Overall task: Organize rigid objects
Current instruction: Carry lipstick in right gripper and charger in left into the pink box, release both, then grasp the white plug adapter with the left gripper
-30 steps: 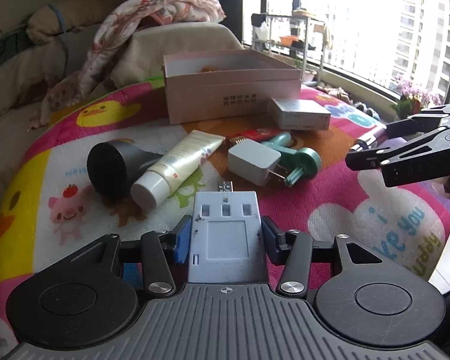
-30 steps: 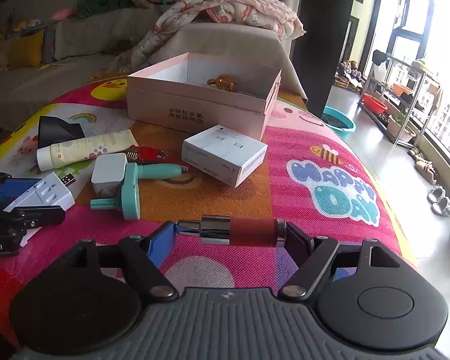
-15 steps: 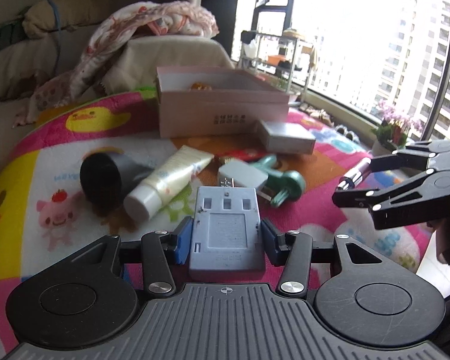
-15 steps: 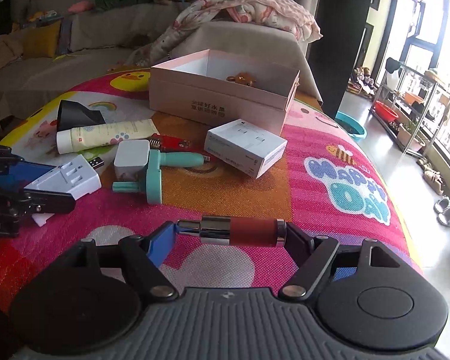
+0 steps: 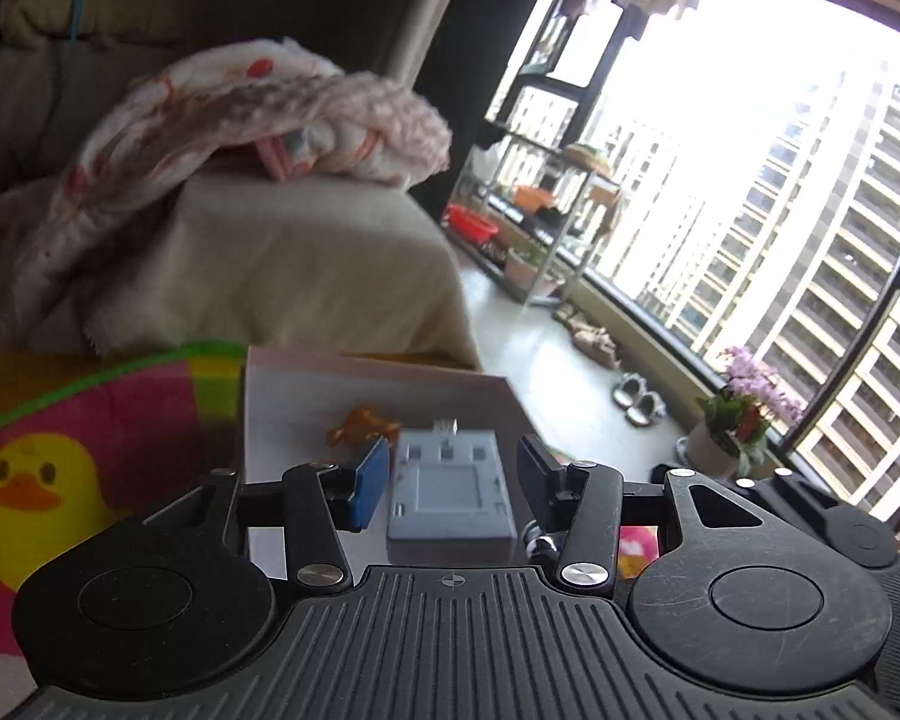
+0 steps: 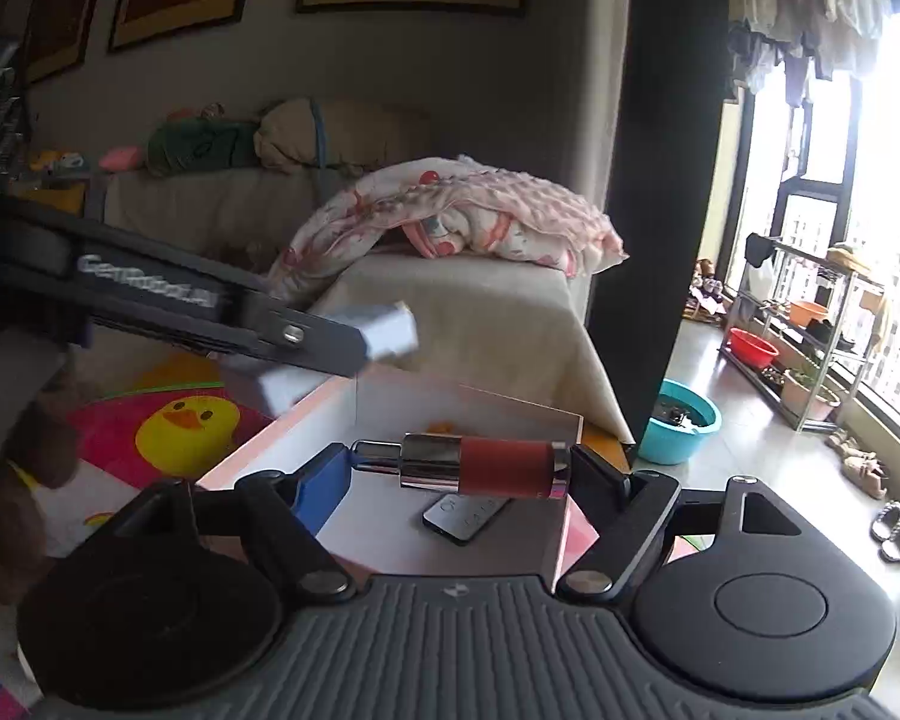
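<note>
**Two hand-held grippers carry a charger block and a lipstick over an open pink box**

Nearest, the right gripper (image 6: 459, 465) grasps a red and silver lipstick (image 6: 498, 474) crosswise. One end rests against the blue pad and the other against the black finger. Its jaws have just eased a little wider, with the lipstick between them and clear of any surface.

Beside it, the left gripper (image 5: 450, 462) clasps a grey-blue charger block (image 5: 450, 492) lengthwise, metal plug pointing away. From the right gripper's camera the block sticks out past the finger, in the air above the box's left edge.

Both items hang over the pink box (image 6: 258, 450), which is open with a white inside. On its floor lie a flat dark remote-like object (image 6: 462, 519) and, at the far wall, a small orange figure (image 5: 360, 426).

The box sits on a bright pink mat with a yellow duck (image 5: 42, 492) printed on it.

Beyond the box stands a beige covered sofa end with a crumpled pink patterned blanket (image 6: 450, 222) heaped on top. To the right, on the floor, are a teal basin (image 6: 684, 420) and a potted purple flower (image 5: 744, 414). Farthest is a wide window (image 5: 750, 180) facing tower blocks.
</note>
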The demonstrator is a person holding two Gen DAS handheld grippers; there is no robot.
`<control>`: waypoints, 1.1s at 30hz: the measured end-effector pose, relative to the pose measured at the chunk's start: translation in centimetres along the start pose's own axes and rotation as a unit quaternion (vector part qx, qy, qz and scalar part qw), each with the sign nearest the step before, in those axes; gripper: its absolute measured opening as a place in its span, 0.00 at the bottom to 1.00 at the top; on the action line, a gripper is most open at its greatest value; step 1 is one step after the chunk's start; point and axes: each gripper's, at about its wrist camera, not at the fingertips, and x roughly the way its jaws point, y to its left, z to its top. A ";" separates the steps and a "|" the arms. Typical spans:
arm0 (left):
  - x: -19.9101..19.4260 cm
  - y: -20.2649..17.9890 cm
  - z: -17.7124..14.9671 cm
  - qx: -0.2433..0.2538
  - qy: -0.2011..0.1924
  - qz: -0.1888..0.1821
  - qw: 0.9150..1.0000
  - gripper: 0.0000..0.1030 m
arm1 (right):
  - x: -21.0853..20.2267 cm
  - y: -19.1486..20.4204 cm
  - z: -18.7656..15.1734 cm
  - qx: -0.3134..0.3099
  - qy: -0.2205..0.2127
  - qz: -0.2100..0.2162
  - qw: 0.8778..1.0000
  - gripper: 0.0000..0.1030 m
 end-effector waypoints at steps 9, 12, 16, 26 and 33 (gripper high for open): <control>-8.3 2.7 -7.1 0.006 -0.074 0.049 0.996 0.50 | -3.0 -2.9 -7.4 0.072 0.065 0.022 0.995 0.87; -11.8 3.3 -10.2 -0.006 -0.085 0.057 0.995 0.50 | -2.3 -5.1 -9.3 0.137 0.089 0.013 0.986 0.87; -15.2 4.2 -13.5 -0.004 -0.075 0.084 0.994 0.50 | -0.1 -7.2 -10.8 0.223 0.117 0.032 0.967 0.87; -16.6 8.7 -16.6 -0.096 -0.048 0.102 0.989 0.50 | -2.5 -5.3 -11.7 0.223 0.107 0.060 0.967 0.87; -13.1 5.8 -16.6 -0.053 -0.006 0.050 0.997 0.50 | -6.6 -0.6 -11.7 0.085 0.095 0.113 0.985 0.87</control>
